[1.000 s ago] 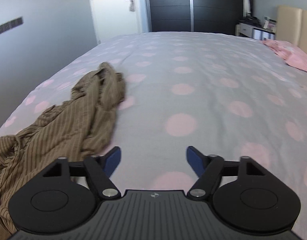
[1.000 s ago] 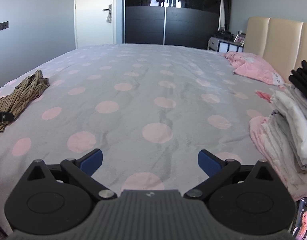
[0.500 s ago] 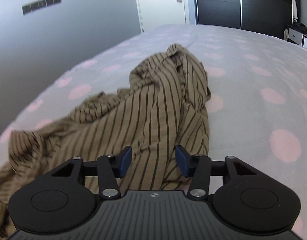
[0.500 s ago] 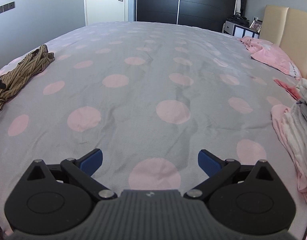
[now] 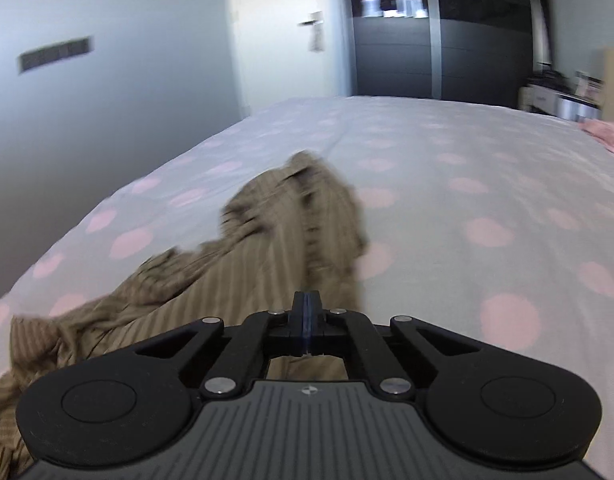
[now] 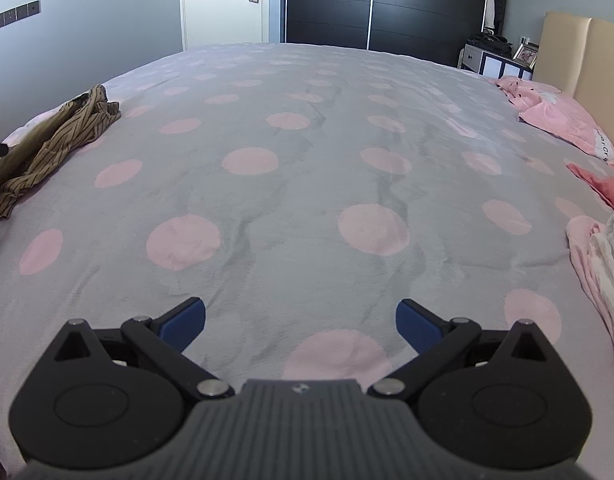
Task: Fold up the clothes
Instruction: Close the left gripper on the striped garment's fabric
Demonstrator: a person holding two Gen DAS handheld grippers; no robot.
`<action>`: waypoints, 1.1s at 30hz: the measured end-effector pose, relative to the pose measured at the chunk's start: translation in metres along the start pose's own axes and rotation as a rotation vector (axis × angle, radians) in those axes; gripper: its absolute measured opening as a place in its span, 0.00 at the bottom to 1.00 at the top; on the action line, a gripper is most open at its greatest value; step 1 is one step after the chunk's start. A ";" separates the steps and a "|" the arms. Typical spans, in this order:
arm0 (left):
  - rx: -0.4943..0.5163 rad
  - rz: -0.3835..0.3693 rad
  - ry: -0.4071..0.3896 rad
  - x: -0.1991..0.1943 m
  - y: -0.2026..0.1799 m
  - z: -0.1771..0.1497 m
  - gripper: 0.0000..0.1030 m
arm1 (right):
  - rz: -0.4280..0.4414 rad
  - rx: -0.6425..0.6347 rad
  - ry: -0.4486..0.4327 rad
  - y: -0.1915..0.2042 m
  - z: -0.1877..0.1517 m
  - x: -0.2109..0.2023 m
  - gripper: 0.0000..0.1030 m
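Pickup step: your left hand-held gripper is pinched together on the striped brown garment crumpled at the bed's left edge, right hand-held gripper spread and empty, so next drag it centre and spread flat.

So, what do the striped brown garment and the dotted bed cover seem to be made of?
Striped brown garment: thin, soft woven cloth, probably cotton or viscose; it crumples into limp, fine folds.
Dotted bed cover: matte, slightly fuzzy fabric, perhaps brushed cotton or fleece; shallow soft wrinkles, no shine.

matt striped cloth garment on soft bedspread.
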State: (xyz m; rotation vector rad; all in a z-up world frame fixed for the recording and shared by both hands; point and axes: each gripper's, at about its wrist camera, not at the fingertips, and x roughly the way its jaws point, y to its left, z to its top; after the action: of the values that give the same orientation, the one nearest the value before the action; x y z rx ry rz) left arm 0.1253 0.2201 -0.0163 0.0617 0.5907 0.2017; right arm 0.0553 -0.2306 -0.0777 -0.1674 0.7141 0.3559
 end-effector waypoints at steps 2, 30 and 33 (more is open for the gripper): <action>0.036 -0.073 -0.020 -0.018 -0.022 0.005 0.00 | -0.001 -0.004 -0.016 0.001 0.000 -0.003 0.99; -0.111 0.176 0.140 0.044 0.046 -0.027 0.03 | 0.005 -0.027 -0.041 0.003 -0.005 -0.017 0.99; -0.123 0.140 0.088 0.031 0.045 -0.020 0.01 | 0.006 -0.026 -0.034 0.005 -0.004 -0.014 0.99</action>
State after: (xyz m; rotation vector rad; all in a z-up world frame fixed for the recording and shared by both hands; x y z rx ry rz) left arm 0.1313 0.2710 -0.0448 -0.0248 0.6607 0.3776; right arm 0.0415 -0.2309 -0.0717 -0.1837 0.6769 0.3732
